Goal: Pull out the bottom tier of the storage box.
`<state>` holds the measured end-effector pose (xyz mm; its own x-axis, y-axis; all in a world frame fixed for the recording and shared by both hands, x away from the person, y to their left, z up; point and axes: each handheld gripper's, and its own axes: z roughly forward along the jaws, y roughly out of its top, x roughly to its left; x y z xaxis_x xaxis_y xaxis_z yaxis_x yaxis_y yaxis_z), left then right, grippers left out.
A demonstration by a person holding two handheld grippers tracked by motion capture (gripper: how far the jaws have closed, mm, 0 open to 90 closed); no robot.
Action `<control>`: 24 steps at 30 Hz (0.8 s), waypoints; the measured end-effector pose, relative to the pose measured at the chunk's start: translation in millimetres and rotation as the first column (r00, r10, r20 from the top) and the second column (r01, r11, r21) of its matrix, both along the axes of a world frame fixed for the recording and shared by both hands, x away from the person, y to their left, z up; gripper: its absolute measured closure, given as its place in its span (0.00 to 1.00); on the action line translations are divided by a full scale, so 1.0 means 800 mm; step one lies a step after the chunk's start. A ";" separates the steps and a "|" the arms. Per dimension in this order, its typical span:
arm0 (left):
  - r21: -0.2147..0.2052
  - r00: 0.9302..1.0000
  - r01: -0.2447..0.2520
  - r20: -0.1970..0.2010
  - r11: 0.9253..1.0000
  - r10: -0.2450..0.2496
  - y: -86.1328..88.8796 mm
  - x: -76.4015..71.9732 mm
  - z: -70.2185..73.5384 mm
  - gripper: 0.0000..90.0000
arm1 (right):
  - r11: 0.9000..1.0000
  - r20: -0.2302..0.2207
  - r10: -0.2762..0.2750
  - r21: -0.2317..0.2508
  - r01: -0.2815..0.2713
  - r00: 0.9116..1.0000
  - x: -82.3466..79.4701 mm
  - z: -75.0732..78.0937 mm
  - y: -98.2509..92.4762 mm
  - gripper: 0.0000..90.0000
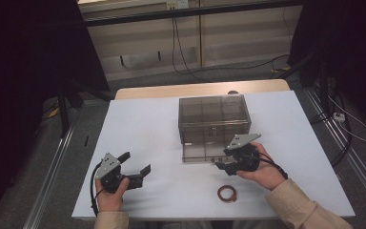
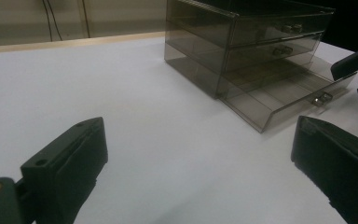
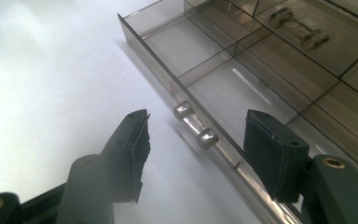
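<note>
free: bare worktop (image 2: 121,107) ahead of left jaws | blocked: drawer unit (image 1: 214,117) with pulled-out bottom drawer (image 3: 205,70) before right jaws, handle (image 3: 196,126) between them | ring (image 1: 227,193) behind right jaws

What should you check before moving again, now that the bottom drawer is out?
1. Bottom drawer of the drawer box pulled out: ok.
2. Right gripper off the drawer handle: ok, jaws open, pads not pressing it.
3. Open drawer compartments free of things: ok as far as the right gripper view shows.
4. Brown ring lying on the table, near the right hand: ok.
5. Left gripper open and holding nothing: ok.
6. Upper drawers shut: ok.
</note>
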<state>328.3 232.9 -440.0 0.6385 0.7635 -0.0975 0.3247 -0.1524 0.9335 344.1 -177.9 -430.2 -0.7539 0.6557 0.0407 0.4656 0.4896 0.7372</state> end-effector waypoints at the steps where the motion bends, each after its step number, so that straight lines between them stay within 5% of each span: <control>1: 0.007 1.000 0.004 0.000 1.000 -0.004 0.000 0.000 0.000 0.04 | 1.000 0.001 -0.004 0.006 0.004 1.000 -0.001 0.002 -0.002 0.43; 24: -0.010 1.000 -0.006 0.003 1.000 0.006 0.000 -0.001 0.000 0.04 | 0.997 -0.032 0.073 0.025 -0.072 0.997 -0.035 -0.007 -0.015 0.51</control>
<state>327.9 232.9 -439.7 0.6338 0.7666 -0.1031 0.3231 -0.1413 0.9358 316.2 -190.0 -435.9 -0.7975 0.5979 0.0810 0.4537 0.5057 0.7338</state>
